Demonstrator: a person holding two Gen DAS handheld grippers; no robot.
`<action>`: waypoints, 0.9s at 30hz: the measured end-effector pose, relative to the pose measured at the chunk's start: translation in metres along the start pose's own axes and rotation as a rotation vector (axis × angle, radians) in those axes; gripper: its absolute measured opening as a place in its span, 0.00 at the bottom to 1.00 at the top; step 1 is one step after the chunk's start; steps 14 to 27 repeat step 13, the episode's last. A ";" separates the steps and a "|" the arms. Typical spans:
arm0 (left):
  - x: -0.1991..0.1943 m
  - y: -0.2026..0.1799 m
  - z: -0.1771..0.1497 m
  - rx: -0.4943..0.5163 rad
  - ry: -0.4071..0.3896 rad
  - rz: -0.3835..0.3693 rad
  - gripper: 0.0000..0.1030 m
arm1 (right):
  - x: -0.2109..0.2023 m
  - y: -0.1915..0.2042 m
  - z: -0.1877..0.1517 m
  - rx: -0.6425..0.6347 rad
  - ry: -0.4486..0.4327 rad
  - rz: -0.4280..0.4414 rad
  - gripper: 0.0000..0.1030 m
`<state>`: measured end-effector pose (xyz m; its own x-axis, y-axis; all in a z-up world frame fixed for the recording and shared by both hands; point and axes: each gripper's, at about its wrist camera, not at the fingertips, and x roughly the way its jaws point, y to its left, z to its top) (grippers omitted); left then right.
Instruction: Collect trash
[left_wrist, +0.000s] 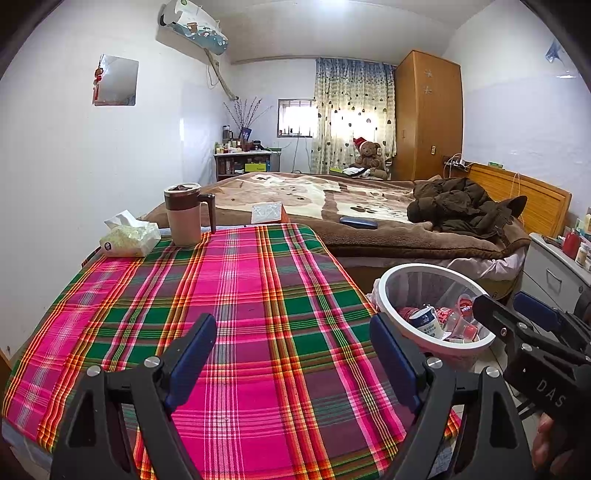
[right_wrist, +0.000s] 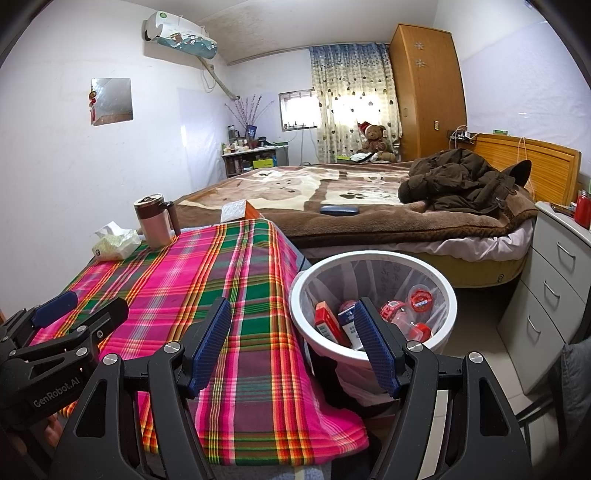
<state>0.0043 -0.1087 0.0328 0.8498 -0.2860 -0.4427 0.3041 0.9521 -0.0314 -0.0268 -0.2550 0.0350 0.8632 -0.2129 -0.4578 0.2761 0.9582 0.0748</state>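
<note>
Left wrist view shows the left gripper (left_wrist: 293, 354) released, jaws wide and empty above the pink, green and orange plaid tablecloth (left_wrist: 236, 295). The right gripper (right_wrist: 291, 347) is likewise spread and grasps nothing, beside the table's edge. The round white plastic waste bin (right_wrist: 373, 258) stands on the floor between table and bed, containing red-and-white cartons and cups (right_wrist: 417, 299).

left tongs (right_wrist: 66, 314) body: "GenRobot.AI" | right tongs (left_wrist: 517, 306) body: "DAS", rest cut off

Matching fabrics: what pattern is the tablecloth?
Pink, green and orange plaid tablecloth; left wrist view shows it best.
</note>
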 end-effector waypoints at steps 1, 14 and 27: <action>-0.001 0.000 0.000 -0.004 -0.002 0.005 0.84 | 0.000 0.000 0.000 0.000 0.000 0.001 0.68; -0.001 0.000 0.000 -0.004 -0.006 0.010 0.84 | 0.000 0.000 0.000 -0.001 0.000 0.000 0.68; -0.001 0.000 0.000 -0.004 -0.006 0.010 0.84 | 0.000 0.000 0.000 -0.001 0.000 0.000 0.68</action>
